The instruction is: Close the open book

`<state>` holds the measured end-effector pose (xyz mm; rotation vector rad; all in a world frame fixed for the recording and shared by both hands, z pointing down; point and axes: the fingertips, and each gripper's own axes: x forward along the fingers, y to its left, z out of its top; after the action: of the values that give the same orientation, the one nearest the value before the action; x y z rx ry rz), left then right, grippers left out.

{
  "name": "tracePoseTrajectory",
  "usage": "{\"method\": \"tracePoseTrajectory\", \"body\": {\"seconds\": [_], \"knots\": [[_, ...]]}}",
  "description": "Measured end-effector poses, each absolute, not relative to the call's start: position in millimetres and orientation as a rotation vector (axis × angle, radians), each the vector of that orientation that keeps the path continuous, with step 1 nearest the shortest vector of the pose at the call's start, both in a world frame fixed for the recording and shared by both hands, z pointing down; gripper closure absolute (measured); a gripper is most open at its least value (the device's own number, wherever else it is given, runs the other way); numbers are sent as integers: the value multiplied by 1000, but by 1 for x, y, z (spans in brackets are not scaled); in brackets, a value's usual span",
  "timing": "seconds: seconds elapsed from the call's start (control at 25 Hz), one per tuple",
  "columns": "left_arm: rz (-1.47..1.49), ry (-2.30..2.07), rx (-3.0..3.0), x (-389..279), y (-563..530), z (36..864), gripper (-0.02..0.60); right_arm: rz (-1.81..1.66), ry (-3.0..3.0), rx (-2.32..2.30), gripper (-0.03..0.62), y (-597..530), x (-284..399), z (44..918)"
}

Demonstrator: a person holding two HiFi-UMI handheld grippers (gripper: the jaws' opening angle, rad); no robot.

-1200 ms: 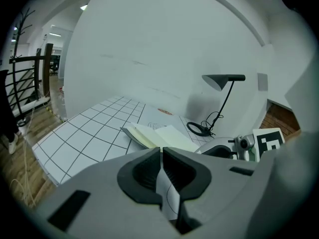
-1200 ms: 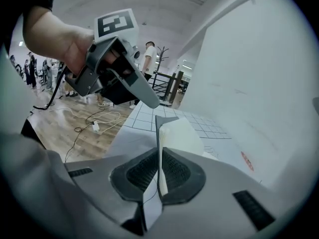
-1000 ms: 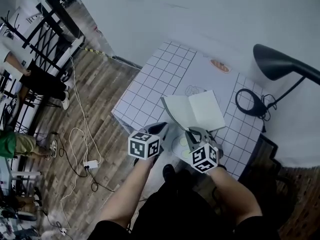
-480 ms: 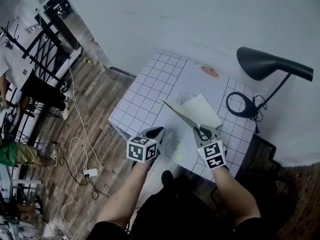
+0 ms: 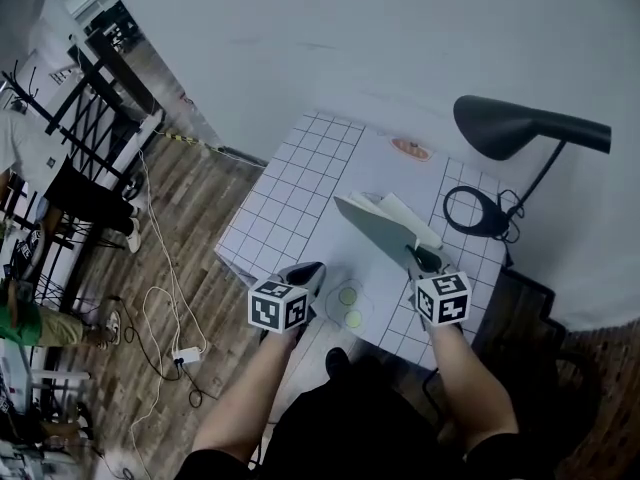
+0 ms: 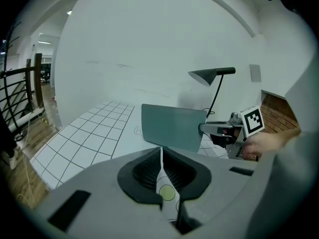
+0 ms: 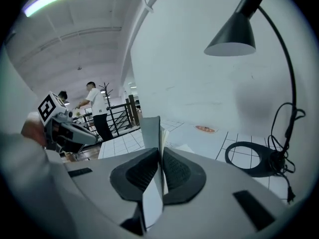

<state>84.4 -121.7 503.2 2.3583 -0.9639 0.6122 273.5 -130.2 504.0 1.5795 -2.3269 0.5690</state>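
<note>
**Book half shut, cover pinched in my right tool**

White gridded table [image 5: 290, 193] stands against a pale wall, with the wood floor [image 5: 150, 258] off at 9 o'clock. In the head view the book [image 5: 378, 230] sits near the table's middle. Its grey cover is raised at a slant over the white pages, neither flat open nor shut. My right tool [image 5: 418, 256] is at the book's 5 o'clock corner. My left tool [image 5: 312, 270] is at the book's 8 o'clock, apart from it, over the table's near edge. Two yellow-green circles [image 5: 350, 306] on the table lie between the two tools. A black desk lamp [image 5: 520, 128] leans in from 2 o'clock, its ring base [image 5: 472, 210] at the book's 3 o'clock. An orange mark [image 5: 411, 149] lies at 12.

The head view does not show how the jaws stand; the two gripper views do. In the right gripper view my jaws are clamped on the grey cover and some pages, which stand on edge between the pads. It also shows a person [image 7: 94, 108] by a black railing [image 7: 117, 116] at 9 o'clock.

In the left gripper view my jaws are drawn together. A pale sliver with a yellow-green dot shows in the slit at their base; table or paper, I cannot tell. Only this view shows the cover's grey outer face broadside, with the right tool gripping its 3 o'clock edge.
</note>
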Motion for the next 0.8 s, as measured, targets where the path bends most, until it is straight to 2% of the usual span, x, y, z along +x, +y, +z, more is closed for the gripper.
{"method": "tracePoseTrajectory", "body": {"seconds": [0.48,0.8], "knots": [[618,-902,2354,103,-110,513,563,777,-2189,1761,563,-136,319,539],[647,-897,2338,93,-101,519,563,868,-2127,1817,551,-139,336,557]]}}
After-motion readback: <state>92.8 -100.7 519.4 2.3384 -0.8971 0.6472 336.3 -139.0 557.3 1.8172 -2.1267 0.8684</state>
